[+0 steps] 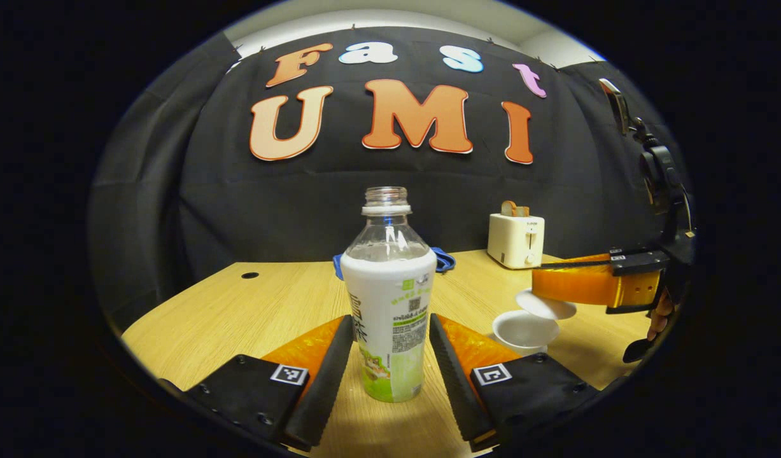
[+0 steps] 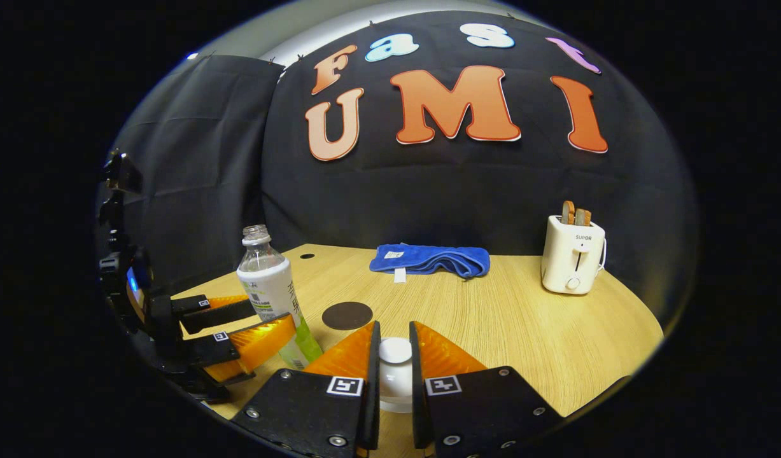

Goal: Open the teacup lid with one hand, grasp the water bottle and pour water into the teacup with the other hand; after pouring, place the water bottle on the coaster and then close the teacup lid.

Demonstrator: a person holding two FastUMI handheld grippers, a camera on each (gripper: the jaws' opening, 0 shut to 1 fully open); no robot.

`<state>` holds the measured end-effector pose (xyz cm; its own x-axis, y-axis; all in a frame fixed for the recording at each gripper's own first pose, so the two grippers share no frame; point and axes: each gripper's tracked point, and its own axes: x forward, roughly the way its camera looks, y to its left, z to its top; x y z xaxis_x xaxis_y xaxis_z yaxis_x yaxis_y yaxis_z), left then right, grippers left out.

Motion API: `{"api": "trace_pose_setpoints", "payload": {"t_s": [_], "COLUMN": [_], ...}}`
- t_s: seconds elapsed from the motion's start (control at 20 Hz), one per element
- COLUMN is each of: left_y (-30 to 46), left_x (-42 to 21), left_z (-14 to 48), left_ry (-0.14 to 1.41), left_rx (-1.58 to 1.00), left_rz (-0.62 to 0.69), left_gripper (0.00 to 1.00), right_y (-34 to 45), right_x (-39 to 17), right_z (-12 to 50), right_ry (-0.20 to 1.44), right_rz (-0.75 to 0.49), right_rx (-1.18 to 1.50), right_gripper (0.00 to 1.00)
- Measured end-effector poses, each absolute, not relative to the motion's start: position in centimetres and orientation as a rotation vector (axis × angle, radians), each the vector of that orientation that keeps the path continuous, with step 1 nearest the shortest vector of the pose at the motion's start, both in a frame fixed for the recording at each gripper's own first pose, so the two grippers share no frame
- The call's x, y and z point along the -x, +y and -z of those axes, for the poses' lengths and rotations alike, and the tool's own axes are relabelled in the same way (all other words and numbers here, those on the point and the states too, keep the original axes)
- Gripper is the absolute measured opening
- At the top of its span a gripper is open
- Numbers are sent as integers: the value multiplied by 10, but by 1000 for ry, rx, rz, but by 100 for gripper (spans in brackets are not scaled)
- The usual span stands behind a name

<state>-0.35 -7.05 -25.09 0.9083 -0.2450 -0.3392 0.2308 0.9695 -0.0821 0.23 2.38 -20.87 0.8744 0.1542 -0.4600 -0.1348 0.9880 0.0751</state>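
An uncapped bottle [image 1: 390,292] with a white and green label stands upright on the wooden table [image 1: 237,312]. My left gripper [image 1: 391,323] is open, one finger on each side of the bottle with small gaps. To the right, my right gripper [image 1: 543,292] holds the white lid [image 1: 549,306] tilted just above the open white teacup [image 1: 524,331]. In the right gripper view, the right gripper [image 2: 394,332] is shut on the lid's knob [image 2: 395,350]. The bottle [image 2: 269,286] stands at the left between the left gripper's fingers [image 2: 256,340]. A dark round coaster [image 2: 347,315] lies beside the bottle.
A folded blue towel [image 2: 431,259] lies at the back of the table. A cream toaster [image 2: 571,254] holding toast stands at the back right. A small hole [image 1: 250,275] marks the table's far left. A hand [image 1: 661,312] holds the right gripper.
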Motion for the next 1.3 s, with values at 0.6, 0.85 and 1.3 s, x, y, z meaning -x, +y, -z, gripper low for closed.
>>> {"api": "trace_pose_setpoints", "payload": {"t_s": [0.6,0.85,1.3], "left_y": [-50,-44,-61], "left_x": [-9,-14,-24], "left_z": [243,239,249], "left_ry": [321,317,281], "left_rx": [-100,-251,-592], "left_rz": [199,192,285], "left_gripper": [63,63,63], "right_y": [-1,-19,-40], "right_x": [0,3,8], "right_z": [188,176,171], "right_ry": [437,415,397], "right_rz": [-111,-82,-56], "right_rx": [-65,-78,-78], "right_gripper": [21,21,21]}}
